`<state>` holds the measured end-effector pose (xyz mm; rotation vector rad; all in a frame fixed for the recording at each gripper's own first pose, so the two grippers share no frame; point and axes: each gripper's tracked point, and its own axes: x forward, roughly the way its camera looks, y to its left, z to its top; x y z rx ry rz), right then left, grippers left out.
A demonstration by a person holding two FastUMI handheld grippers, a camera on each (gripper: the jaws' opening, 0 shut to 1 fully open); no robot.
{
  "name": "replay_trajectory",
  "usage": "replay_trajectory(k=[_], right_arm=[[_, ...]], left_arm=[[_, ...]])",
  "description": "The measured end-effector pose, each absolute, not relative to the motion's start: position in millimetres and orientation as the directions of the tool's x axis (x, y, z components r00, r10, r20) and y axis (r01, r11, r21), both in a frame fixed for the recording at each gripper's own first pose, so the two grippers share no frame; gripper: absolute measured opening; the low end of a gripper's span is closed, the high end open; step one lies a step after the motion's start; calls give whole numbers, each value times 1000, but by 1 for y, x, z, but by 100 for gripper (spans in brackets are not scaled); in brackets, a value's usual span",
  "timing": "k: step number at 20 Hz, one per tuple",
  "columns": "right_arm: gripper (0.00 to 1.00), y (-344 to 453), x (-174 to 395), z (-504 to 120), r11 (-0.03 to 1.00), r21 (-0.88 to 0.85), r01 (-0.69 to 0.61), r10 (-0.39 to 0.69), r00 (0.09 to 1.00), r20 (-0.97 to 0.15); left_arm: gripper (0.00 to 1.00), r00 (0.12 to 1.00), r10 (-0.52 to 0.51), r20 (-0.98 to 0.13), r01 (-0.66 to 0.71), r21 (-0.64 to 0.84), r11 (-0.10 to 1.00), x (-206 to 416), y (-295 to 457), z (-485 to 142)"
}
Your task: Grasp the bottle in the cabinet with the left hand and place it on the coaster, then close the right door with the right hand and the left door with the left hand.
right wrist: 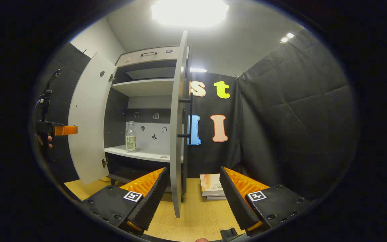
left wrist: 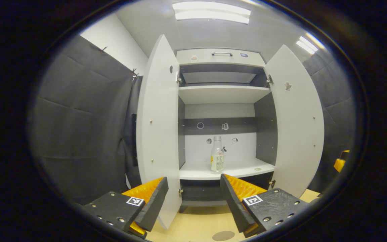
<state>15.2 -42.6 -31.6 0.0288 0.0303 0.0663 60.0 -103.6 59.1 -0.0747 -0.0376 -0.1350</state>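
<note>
Cabinet (left wrist: 218, 97) stands with both doors open. Bottle (left wrist: 217, 154) upright on the lower shelf (left wrist: 240, 169), untouched. Left gripper (left wrist: 194, 198) faces it from well back, jaws wide. Right gripper (right wrist: 193, 196) jaws wide, straddling the right door (right wrist: 177, 134) edge without touching.

Left gripper (left wrist: 194, 198) fingers spread wide, nothing between them, aimed at the cabinet (left wrist: 218, 55). Left door (left wrist: 158, 134) and right door (left wrist: 297, 124) both stand open. Bottle (left wrist: 217, 159) upright on the lower shelf (left wrist: 240, 169), well apart from the gripper; round coaster (left wrist: 223, 235) on the wooden tabletop (left wrist: 197, 223) below.
</note>
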Motion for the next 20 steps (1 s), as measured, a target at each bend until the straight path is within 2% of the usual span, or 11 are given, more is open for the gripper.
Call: replay_trajectory(k=[4,5,9,10,12,19,20], right_arm=[[97,-54,24,-36,1000,25,-12,13,999,-39],[94,-57,25,-36,1000,26,7,-6,999,-40],[97,-63,33,-42,998,28,60,-58,997,-48],[94,-65,36,-43,997,30,73,-72,996,-52],[98,-68,39,-45,995,34,97,-95,994,-53],[94,-89,48,-58,980,4,200,-199,976,-84],[98,-92,49,-60,977,1,215,-214,973,-91]], left_arm=[[91,980,-188,65,192,-54,980,96,-126,74],[91,977,-202,71,206,-52,977,108,-132,78],[92,966,-250,67,254,-65,965,154,-155,81],[92,964,-260,64,264,-71,962,166,-159,82],[92,960,-273,61,278,-81,957,189,-168,82],[92,953,-295,64,301,-113,947,269,-189,87],[92,952,-301,62,307,-117,945,279,-193,88]])
